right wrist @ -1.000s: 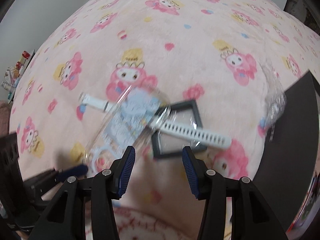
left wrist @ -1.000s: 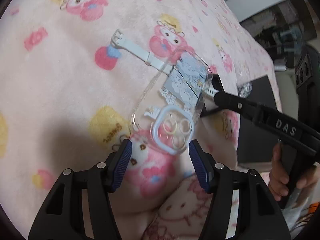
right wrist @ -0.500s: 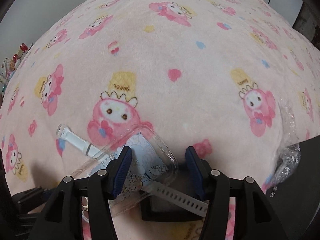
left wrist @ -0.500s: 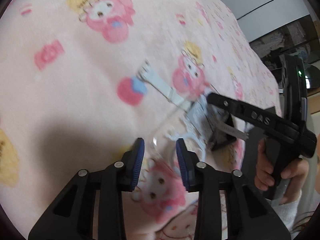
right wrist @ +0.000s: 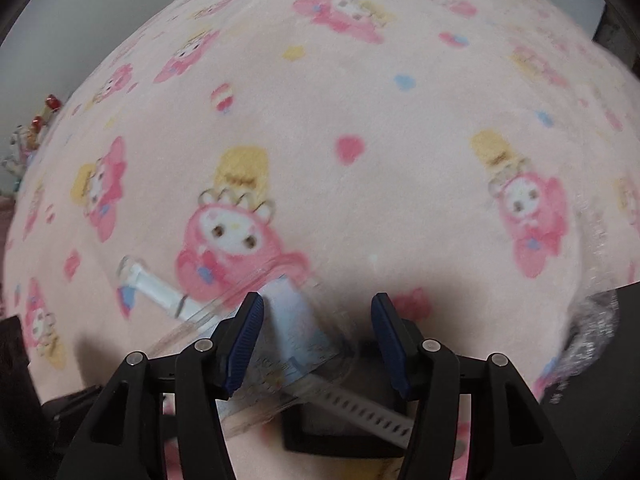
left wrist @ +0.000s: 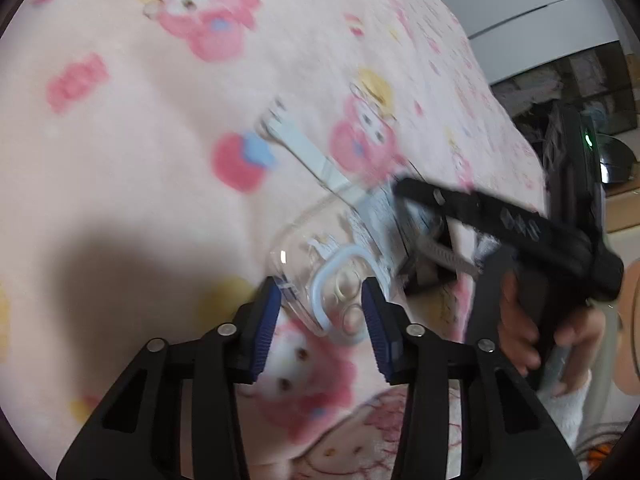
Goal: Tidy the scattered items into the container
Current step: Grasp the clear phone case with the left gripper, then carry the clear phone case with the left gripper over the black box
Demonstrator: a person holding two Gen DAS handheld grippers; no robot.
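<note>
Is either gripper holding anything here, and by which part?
Left gripper straddles the clear phone case at its camera-ring end; grip unclear. Right gripper holds nothing.

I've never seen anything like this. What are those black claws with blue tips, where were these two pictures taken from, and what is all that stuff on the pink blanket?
There is no robot here. A person holds a hand-operated gripper in each hand, and each carries a wide-angle camera looking along its jaws. One picture comes from the left gripper, the other from the right gripper. In the left view you can also see the person's right hand on the other tool's handle.

On the pink cartoon blanket lie a clear phone case, a white watch strap, a small black frame and some crinkled clear plastic.

Both sets of jaws are open. The left ones straddle the camera end of the case; whether they touch it is too blurred to tell. Nothing looks lifted.
</note>
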